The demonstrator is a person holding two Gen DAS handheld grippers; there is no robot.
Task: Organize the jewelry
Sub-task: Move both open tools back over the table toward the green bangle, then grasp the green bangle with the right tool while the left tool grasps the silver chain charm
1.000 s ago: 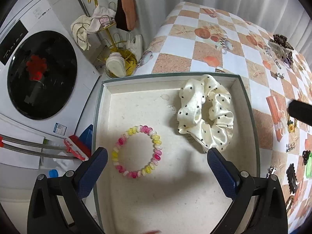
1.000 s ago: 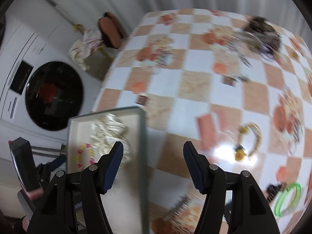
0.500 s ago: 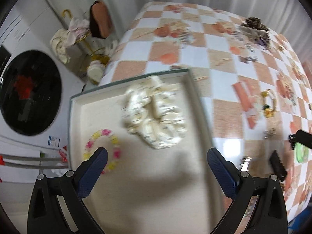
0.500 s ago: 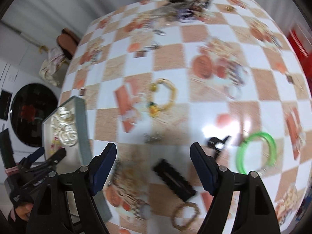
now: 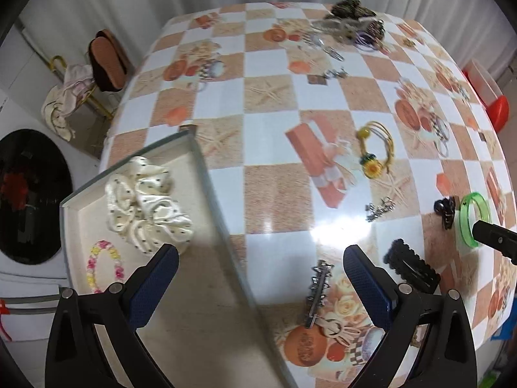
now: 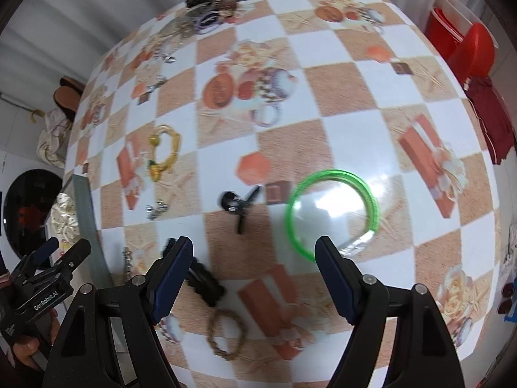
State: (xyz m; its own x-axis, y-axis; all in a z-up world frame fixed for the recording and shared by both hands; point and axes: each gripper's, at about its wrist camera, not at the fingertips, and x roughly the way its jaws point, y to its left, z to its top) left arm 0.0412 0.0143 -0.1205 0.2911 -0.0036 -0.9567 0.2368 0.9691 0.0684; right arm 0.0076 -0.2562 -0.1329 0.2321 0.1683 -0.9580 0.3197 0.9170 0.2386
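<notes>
A grey-rimmed tray [image 5: 211, 190] at the table's left edge holds a cream dotted scrunchie [image 5: 145, 203] and a pink-yellow bead bracelet [image 5: 103, 266]. My left gripper [image 5: 260, 258] hangs open over the tray's right rim with nothing between its fingers. My right gripper [image 6: 253, 249] is open and empty above the checked tablecloth. A green bangle [image 6: 332, 210] lies just beyond its right finger and a small black claw clip [image 6: 239, 203] lies ahead between the fingers. A long black clip [image 6: 203, 278] lies by its left finger. In the right wrist view the left gripper [image 6: 55, 258] shows beside the tray [image 6: 82, 200].
Loose on the cloth are a yellow sunflower hair tie [image 5: 376, 150], silver earrings [image 5: 379, 208], a silver clip [image 5: 318, 291] and a brown braided band [image 6: 226, 333]. A heap of accessories [image 5: 352, 22] sits at the far edge. A red stool [image 6: 468, 48] stands beyond the table's right.
Both grippers have swung right, away from the tray. The left one has gone from over the tray to its right rim; the right one has reached the green bangle, its jaws now wider.
</notes>
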